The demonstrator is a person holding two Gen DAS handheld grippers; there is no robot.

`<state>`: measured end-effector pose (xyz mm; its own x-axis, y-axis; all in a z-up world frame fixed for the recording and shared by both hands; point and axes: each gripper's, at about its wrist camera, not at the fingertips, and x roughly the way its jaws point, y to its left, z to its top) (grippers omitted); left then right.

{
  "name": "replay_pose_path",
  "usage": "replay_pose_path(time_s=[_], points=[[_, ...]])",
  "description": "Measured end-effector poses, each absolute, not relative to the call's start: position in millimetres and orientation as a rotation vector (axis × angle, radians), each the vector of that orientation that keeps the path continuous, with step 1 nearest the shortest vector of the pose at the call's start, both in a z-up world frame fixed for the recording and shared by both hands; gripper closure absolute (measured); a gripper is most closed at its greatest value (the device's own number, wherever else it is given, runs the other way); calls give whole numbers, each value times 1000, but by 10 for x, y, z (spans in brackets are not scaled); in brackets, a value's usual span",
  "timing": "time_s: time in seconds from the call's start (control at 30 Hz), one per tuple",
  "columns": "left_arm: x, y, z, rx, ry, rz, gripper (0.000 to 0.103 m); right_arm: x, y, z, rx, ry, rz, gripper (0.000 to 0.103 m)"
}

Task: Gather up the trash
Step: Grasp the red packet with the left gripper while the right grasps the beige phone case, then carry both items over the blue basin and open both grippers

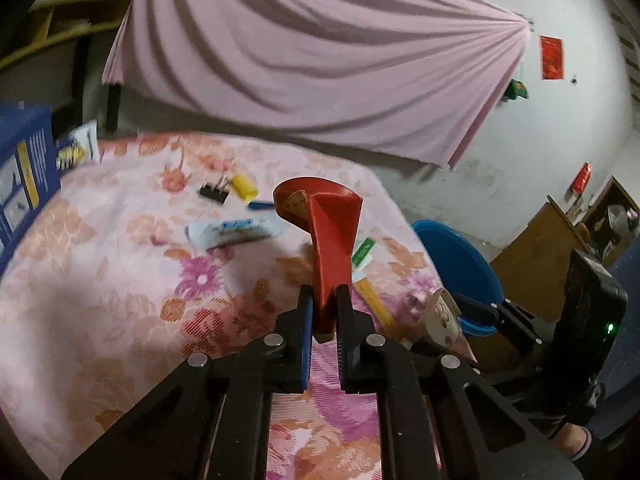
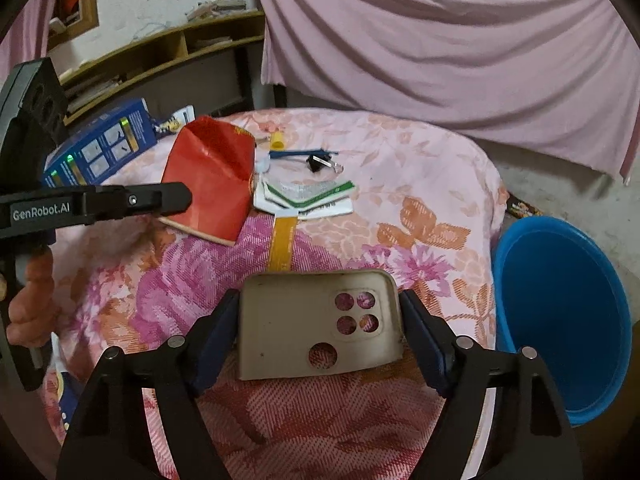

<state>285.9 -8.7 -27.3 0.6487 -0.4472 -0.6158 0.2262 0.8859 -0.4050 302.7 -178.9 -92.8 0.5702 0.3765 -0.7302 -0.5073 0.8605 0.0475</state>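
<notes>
Left wrist view: floral pink tablecloth [image 1: 120, 280], draped pink curtain [image 1: 300, 60] behind, blue plastic bucket [image 1: 452, 256] far right. Left gripper [image 1: 325, 320] pinches a creased red paper envelope [image 1: 324, 232].

Right wrist view: right gripper [image 2: 320, 332] straddles a beige rubbery phone case [image 2: 296, 320], near the bucket.

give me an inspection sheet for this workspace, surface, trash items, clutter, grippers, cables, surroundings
Surface: floral cloth over the table.
Job's things: red envelope, beige phone case, blue bin beside the table.
Clutter: green-edged papers, yellow strip, binder clip, yellow cap, white wrapper, blue box.
Grippers: left gripper shut on the red envelope; right gripper around the phone case, contact unclear.
Cables: nothing seen.
Surroundings: pink curtain, shelf.
</notes>
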Motion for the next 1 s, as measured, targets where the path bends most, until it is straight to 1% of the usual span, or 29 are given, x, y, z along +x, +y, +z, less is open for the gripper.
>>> replay_pose_path(time_s=[0.17, 0.4, 0.53, 0.6, 0.73, 0.83, 1.0], points=[[2690, -270, -33, -217, 632, -396, 96, 2895, -1944, -756, -119, 694, 504, 25], [2533, -718, 331, -115, 399, -431, 96, 2670, -2388, -246, -30, 412, 412, 25], [2578, -1026, 474, -88, 313, -476, 96, 2567, -2773, 80, 10, 262, 320, 25], [2635, -1213, 545, -75, 279, -503, 95, 2548, -2933, 185, 18, 217, 278, 25], [2709, -1529, 585, -42, 249, -552, 95, 2560, -3328, 364, 42, 158, 191, 25], [2793, -1784, 591, -15, 254, -592, 95, 2583, -3571, 406, 53, 150, 144, 25], [2910, -2150, 547, 10, 321, -638, 95, 2636, -3864, 326, 75, 178, 86, 25]])
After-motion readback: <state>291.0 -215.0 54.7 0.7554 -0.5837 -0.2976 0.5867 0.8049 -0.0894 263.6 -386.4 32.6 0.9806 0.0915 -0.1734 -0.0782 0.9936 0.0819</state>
